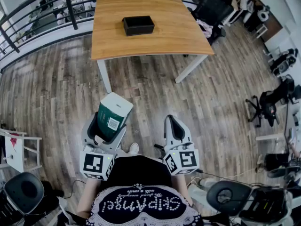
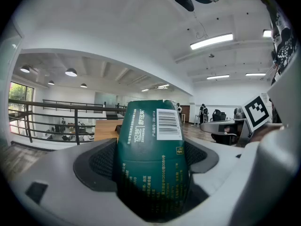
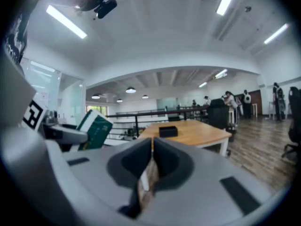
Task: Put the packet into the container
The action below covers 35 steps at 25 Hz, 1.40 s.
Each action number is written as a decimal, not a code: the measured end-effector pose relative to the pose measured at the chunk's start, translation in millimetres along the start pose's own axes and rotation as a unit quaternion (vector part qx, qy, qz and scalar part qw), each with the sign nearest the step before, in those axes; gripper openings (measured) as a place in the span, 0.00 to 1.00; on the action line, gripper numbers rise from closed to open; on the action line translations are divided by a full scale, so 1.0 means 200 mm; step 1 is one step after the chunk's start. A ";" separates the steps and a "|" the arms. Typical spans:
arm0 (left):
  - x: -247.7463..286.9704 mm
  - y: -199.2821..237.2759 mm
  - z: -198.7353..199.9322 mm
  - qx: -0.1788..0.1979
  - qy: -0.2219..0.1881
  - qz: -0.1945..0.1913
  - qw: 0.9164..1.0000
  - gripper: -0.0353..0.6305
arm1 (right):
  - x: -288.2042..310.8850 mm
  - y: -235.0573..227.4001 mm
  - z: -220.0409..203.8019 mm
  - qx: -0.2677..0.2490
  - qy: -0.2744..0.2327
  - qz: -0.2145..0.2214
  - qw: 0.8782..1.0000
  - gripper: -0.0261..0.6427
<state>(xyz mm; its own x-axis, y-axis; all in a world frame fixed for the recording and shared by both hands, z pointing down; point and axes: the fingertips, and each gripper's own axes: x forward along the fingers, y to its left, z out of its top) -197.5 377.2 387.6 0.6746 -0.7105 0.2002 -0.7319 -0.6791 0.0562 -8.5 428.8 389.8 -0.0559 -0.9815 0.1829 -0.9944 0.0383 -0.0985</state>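
I held packet (image 1: 114, 114) clamped in left gripper (image 1: 107, 127), ready for carrying to container (image 1: 138, 25) on far table (image 1: 178, 29); right gripper (image 1: 175, 126) pinched together, empty, spare.

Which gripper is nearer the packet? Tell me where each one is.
Left. The left gripper is shut on the packet, which stands between its jaws. The right gripper is apart from the packet, off to its right, with its jaws together.

a wooden table (image 1: 178, 29) with white legs stands on a grey-brown plank floor (image 1: 197, 112). left of the table runs a dark railing (image 1: 42, 14). right of the table stand black office chairs (image 1: 266, 106). strip lights (image 2: 211, 40) glow on the white ceiling (image 2: 117, 27) above it.
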 end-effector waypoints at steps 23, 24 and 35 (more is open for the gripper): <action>0.05 -0.06 0.02 0.005 -0.002 0.002 1.000 0.70 | -0.01 -0.08 0.00 0.017 -0.014 0.015 1.000 0.10; 0.05 -0.06 0.02 0.004 -0.001 0.004 1.000 0.70 | -0.02 -0.09 0.00 0.021 -0.015 0.015 1.000 0.10; 0.07 -0.13 0.02 -0.006 -0.001 0.023 1.000 0.70 | -0.13 -0.27 -0.10 0.045 -0.002 -0.002 0.999 0.10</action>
<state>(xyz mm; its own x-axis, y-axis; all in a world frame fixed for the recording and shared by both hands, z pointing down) -169.4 383.6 385.5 0.6406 -0.7411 0.2012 -0.7630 -0.6438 0.0582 45.1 456.1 410.5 -0.0513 -0.9824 0.1794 -0.9825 0.0175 -0.1853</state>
